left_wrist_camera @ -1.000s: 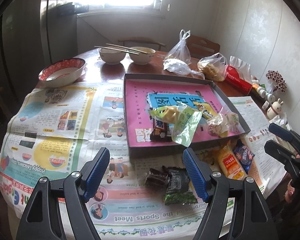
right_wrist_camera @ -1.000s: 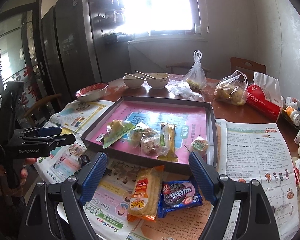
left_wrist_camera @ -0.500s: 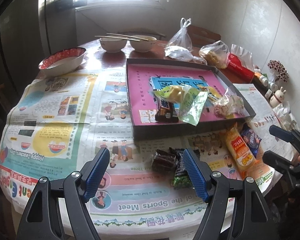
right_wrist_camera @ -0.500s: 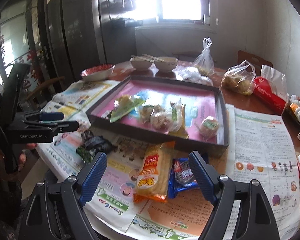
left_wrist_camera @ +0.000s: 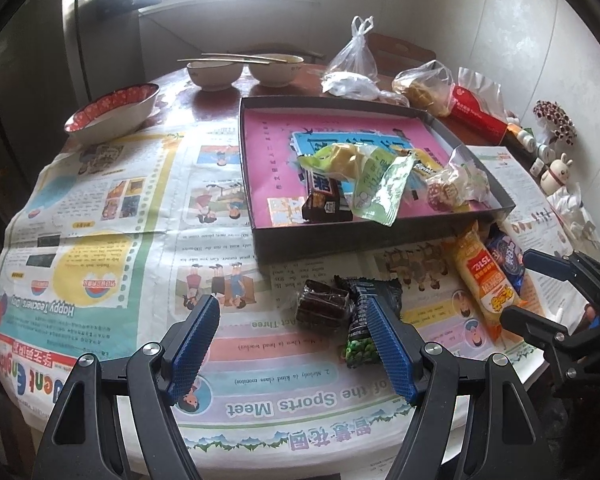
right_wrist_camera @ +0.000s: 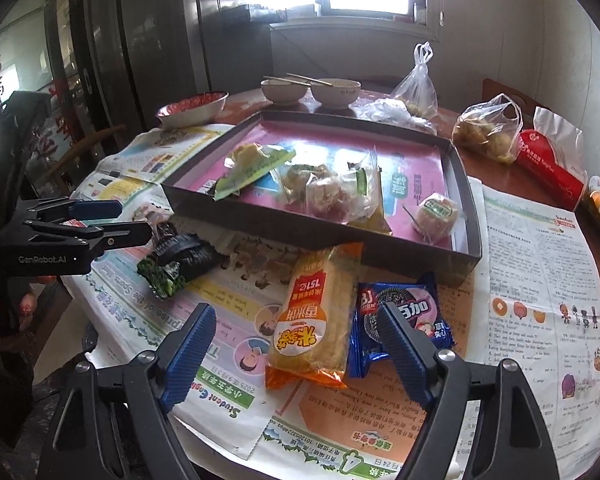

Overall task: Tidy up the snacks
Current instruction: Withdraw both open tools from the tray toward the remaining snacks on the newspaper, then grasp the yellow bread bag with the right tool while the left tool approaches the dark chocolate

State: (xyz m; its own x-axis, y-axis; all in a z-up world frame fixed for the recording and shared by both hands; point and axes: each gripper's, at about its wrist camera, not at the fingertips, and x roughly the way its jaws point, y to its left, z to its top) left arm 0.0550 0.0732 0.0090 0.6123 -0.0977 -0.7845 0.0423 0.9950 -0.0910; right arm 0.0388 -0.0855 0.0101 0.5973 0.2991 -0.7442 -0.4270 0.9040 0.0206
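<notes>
- Round tabletop (left_wrist_camera: 204, 92) under newspaper (left_wrist_camera: 100, 216), with its near edge right below both tools, so little room to slide things that way.
- Big dark tray (left_wrist_camera: 340, 236) at the far middle, already full of snacks, pink floor bare on its far left side.
- Yellow pack (right_wrist_camera: 320, 312) and blue cookie pack (right_wrist_camera: 404, 316) side by side on the paper, touching, just near of the tray wall.
- Yellow pack's long way pointing far to near, far tip up against the tray.
- Right gripper (right_wrist_camera: 296, 344) wide open and empty, both packs straight ahead between the jaws, so probably the closer tool for them.
- Brown snack (left_wrist_camera: 322, 306) and dark green pack (left_wrist_camera: 366, 320) touching, out on the paper near of the tray.
- Left gripper (left_wrist_camera: 296, 336) wide open too, holding nothing, the green pack partly hidden behind the right jaw, brown snack just far of the gap.
- Open paper to the left of the brown snack.
</notes>
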